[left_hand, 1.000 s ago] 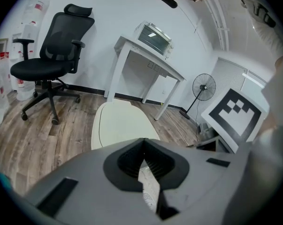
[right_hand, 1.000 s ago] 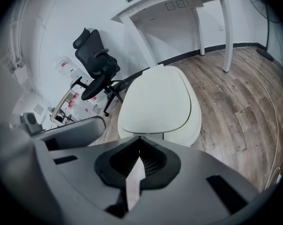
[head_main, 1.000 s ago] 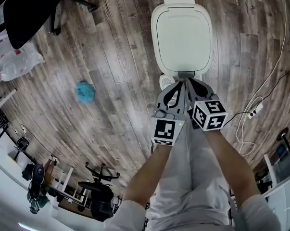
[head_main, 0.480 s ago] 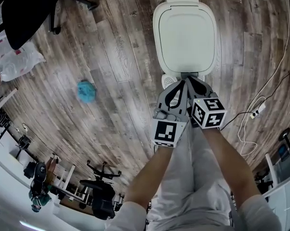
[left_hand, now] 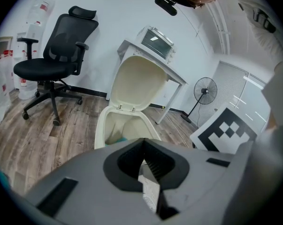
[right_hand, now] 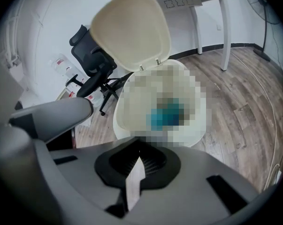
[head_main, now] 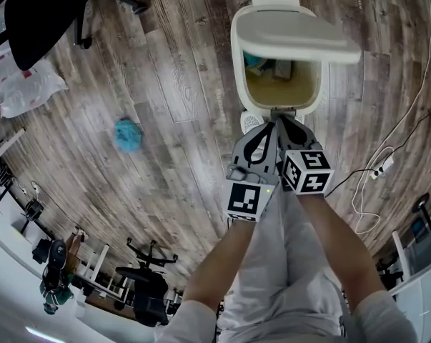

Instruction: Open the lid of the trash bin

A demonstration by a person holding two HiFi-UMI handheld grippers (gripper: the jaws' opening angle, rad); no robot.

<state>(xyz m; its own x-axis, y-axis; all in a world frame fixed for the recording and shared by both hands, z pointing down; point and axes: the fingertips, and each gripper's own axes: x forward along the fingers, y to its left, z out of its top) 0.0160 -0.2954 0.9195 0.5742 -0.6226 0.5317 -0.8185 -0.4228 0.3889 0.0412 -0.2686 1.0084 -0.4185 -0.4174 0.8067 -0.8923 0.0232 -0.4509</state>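
Observation:
The cream trash bin (head_main: 238, 63) stands on the wood floor with its lid (head_main: 294, 36) raised and tilted back on the rear hinge. A blue item (head_main: 255, 60) lies inside it. My left gripper (head_main: 271, 125) and right gripper (head_main: 281, 123) are side by side, both shut on nothing, with their tips at the bin's front base by a small grey tab (head_main: 281, 111). The left gripper view has the open bin (left_hand: 102, 125) and upright lid (left_hand: 139, 82) beyond my left gripper (left_hand: 143, 165). In the right gripper view the lid (right_hand: 132, 29) rises above my right gripper (right_hand: 138, 165).
A white shoe tip (head_main: 249, 122) sits by the bin's front left. A blue ball (head_main: 126, 136) lies on the floor to the left. A black office chair (head_main: 47, 9) and plastic bag (head_main: 26, 88) are far left. A cable with a plug (head_main: 378, 164) runs at right.
The bin's lid has swung up from fully shut to open, so the inside now shows. Both grippers stay shut at the bin's front base, barely moved.

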